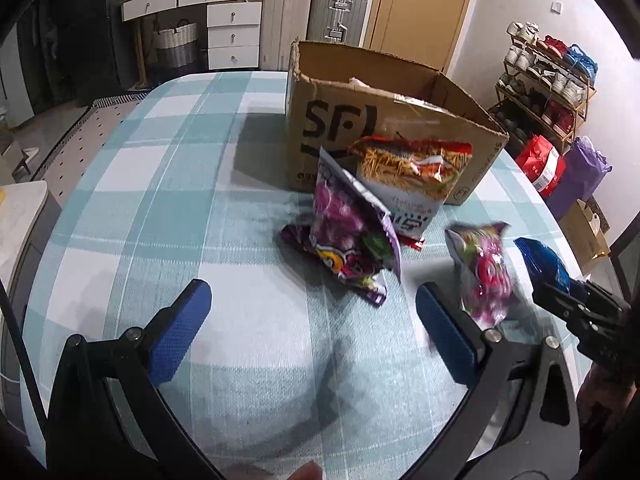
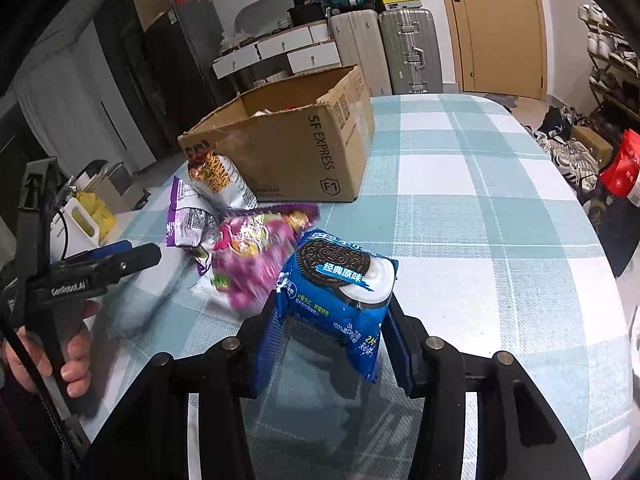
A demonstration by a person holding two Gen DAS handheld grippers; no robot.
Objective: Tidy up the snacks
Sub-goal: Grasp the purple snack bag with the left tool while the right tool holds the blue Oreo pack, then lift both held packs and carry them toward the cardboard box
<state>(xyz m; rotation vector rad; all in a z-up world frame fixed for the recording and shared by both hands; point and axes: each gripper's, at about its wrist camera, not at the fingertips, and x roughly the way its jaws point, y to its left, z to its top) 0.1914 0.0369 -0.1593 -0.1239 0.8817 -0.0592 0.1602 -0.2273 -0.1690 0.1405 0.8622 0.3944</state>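
My right gripper (image 2: pixel 334 336) is shut on a blue Oreo packet (image 2: pixel 340 292) and holds it above the checked tablecloth; the packet also shows at the right of the left wrist view (image 1: pixel 544 268). My left gripper (image 1: pixel 312 320) is open and empty, low over the cloth. A purple snack bag (image 1: pixel 352 248) lies ahead of it, and a pink-purple bag (image 1: pixel 484 276), blurred, is just beyond its right finger. A noodle-snack bag (image 1: pixel 412 176) leans on the open SF cardboard box (image 1: pixel 312 120). The same bags (image 2: pixel 248 264) and box (image 2: pixel 296 148) show in the right wrist view.
The table (image 1: pixel 160 160) has a teal and white checked cloth. Suitcases (image 1: pixel 336 12), white drawers and a door stand behind. A shoe rack (image 1: pixel 548 84) and red and purple bags (image 1: pixel 540 164) are off the table's right side.
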